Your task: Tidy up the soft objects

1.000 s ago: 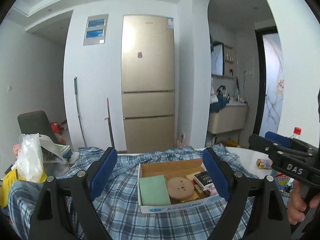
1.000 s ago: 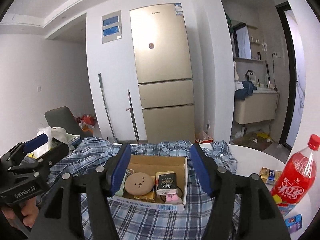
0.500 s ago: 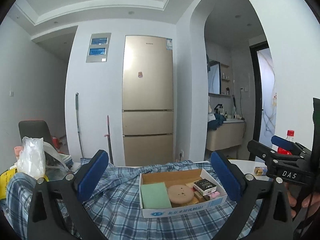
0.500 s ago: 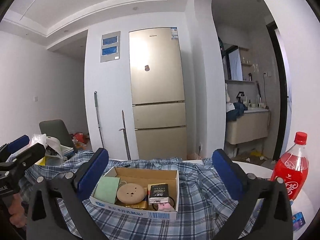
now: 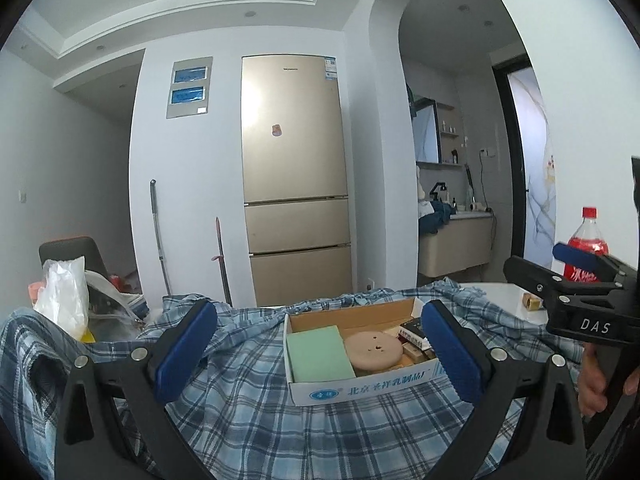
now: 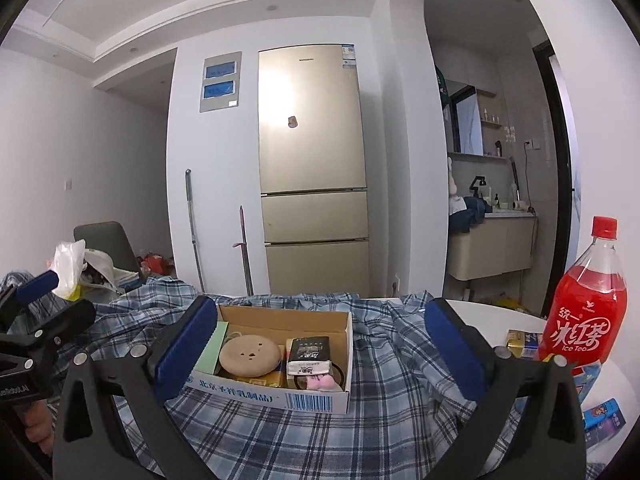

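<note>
Left wrist view. Left gripper (image 5: 318, 354): jaws spread wide, nothing between the blue pads, held low in front of the table. Cardboard box (image 5: 360, 390): open-topped, resting on a blue plaid shirt (image 5: 248, 420) spread and rumpled over the table. Contents seen: green sponge block (image 5: 318, 354) at the left end, round tan puff (image 5: 373, 350) beside it, small packets at the right end. Right gripper (image 5: 576, 292): seen from the side at the right edge, with a hand (image 5: 592, 380) on its grip. White plastic bag (image 5: 64, 300) at far left.

Right wrist view. Right gripper (image 6: 320, 354): also wide apart and empty. Same box; a dark tissue pack (image 6: 310, 354) and a small pink soft item (image 6: 318, 382) show at the near right corner. Red iced-tea bottle (image 6: 582, 316) stands well to the right on the bare white tabletop (image 6: 500, 320).

Handling note. The soft goods already lie in the box; the shirt lies loose beneath it. This fits either a box just filled or one about to be sorted. Any grasp on sponge or puff is best light and centred, since both compress easily.
</note>
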A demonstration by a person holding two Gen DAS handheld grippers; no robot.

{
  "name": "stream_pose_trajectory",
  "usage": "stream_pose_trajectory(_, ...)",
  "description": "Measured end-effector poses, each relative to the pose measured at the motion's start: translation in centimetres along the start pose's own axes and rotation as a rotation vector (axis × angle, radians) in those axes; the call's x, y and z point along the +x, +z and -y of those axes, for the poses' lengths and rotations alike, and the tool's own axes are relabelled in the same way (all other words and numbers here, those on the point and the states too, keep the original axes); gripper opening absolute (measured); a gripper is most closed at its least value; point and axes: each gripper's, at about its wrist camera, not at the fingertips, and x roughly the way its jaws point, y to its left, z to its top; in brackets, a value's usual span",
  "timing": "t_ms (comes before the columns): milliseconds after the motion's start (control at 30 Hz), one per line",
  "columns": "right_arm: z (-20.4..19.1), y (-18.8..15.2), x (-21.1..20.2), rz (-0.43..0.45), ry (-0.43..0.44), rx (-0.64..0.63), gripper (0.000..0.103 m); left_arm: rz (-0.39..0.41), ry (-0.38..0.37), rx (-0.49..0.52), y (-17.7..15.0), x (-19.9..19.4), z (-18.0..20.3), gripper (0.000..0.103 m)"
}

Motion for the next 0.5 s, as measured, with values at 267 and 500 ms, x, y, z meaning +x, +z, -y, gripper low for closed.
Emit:
stream_pose_trajectory(267, -0.46, 0.04, -0.57, 0.019, -0.005, -0.022, 0.103, -0.002, 0.006, -0.021, -0.28, -0.27, -0.30, 0.103)
stream_pose_trajectory(500, -0.09, 0.10, -0.40, 0.007, -0.012, -0.001, 0.103, 0.013, 0.017, -0.032, -0.39, -0.57, -0.57, 0.103)
